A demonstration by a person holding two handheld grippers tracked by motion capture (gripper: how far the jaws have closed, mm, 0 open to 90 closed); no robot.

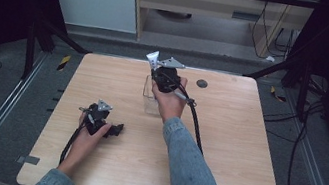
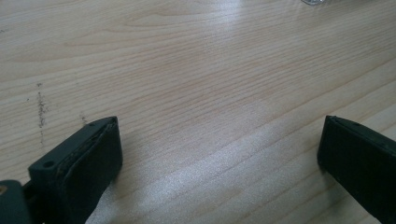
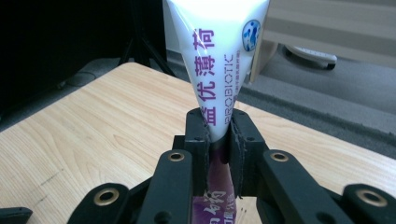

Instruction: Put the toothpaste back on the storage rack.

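A: What are we holding in the right gripper (image 3: 219,140)?

B: We are pinching a white tube (image 3: 217,60) with purple lettering between the jaws; they are pressing on its narrow part, and the tube is flaring out wider above them. In the high view the right gripper (image 1: 160,67) is hovering near the far edge of the table (image 1: 218,182), about midway along it, with the tube (image 1: 152,60) sticking up and tilting toward the far left.

A: And what is sitting under our right hand (image 1: 169,101)?

B: A clear container (image 1: 150,97) is standing on the table just below the gripper. We cannot tell whether the tube is touching it, since the hand and gripper are covering most of it.

A: What is the left gripper (image 1: 116,129) doing?

B: We are resting it low over the left half of the table, toward the near edge, well apart from the tube. In the left gripper view its jaws are standing wide, with bare wood grain between them and nothing held.

A: Anything else on the table?

B: A small dark round spot (image 1: 201,83) is lying near the far edge, to the right of our right hand. The right gripper's black cable (image 1: 196,123) is trailing back along our denim sleeve (image 1: 189,173).
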